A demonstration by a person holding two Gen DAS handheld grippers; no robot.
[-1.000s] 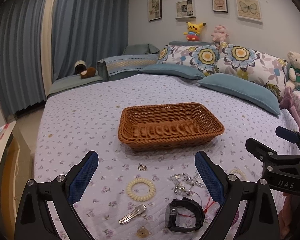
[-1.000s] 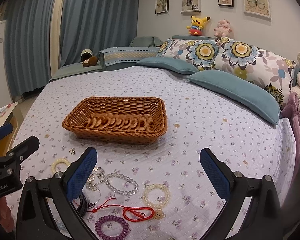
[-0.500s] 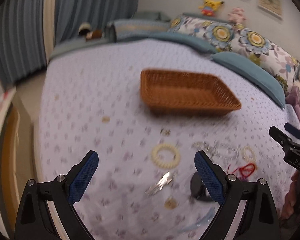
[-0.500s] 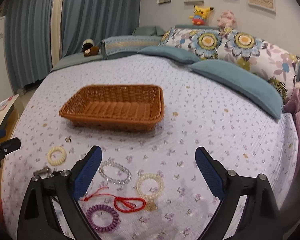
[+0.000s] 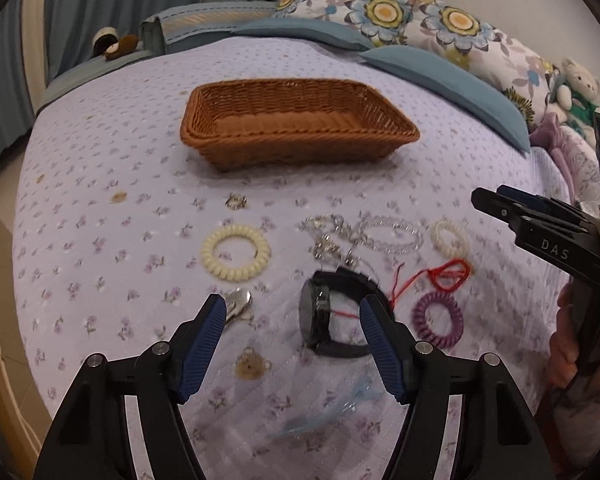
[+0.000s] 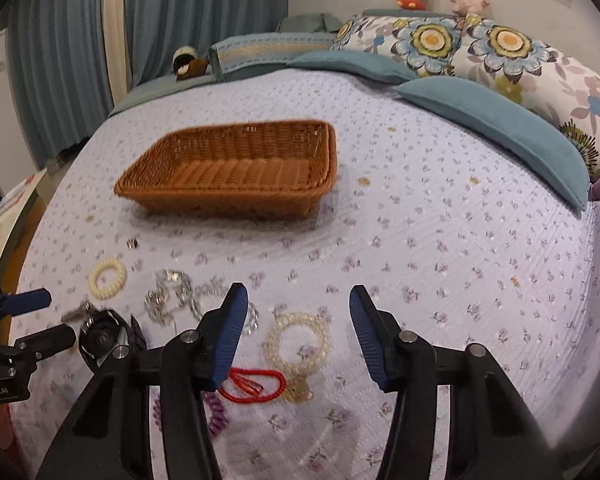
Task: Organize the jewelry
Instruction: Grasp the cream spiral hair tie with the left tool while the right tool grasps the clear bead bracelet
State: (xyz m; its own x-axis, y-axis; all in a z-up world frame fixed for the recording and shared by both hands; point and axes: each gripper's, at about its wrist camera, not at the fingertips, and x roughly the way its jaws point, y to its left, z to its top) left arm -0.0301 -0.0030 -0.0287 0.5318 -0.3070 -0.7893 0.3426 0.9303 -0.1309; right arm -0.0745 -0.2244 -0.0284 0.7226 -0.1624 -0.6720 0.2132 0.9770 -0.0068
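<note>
A brown wicker basket (image 5: pixel 296 120) (image 6: pixel 236 168) stands empty on the bed. Jewelry lies in front of it: a cream coil band (image 5: pixel 235 252) (image 6: pixel 107 273), silver chains (image 5: pixel 336 236) (image 6: pixel 170 296), a black watch (image 5: pixel 332 312) (image 6: pixel 104 334), a red cord (image 5: pixel 448 274) (image 6: pixel 256 385), a purple coil band (image 5: pixel 437 320) and a pearl bracelet (image 6: pixel 298 340). My left gripper (image 5: pixel 292 316) is open above the hair clip (image 5: pixel 238 304) and watch. My right gripper (image 6: pixel 296 312) is open above the pearl bracelet.
The bed has a flowered lilac quilt (image 6: pixel 440 248). Blue and flowered pillows (image 6: pixel 492 120) lie at the far right. A small gold charm (image 5: pixel 251 366) and a blue clip (image 5: pixel 324 412) lie near the front edge. A wooden side table (image 6: pixel 16 208) stands left.
Both grippers have tilted down and moved closer to the jewelry. Both jaws have narrowed somewhat but stay open. Nothing has been picked up.
</note>
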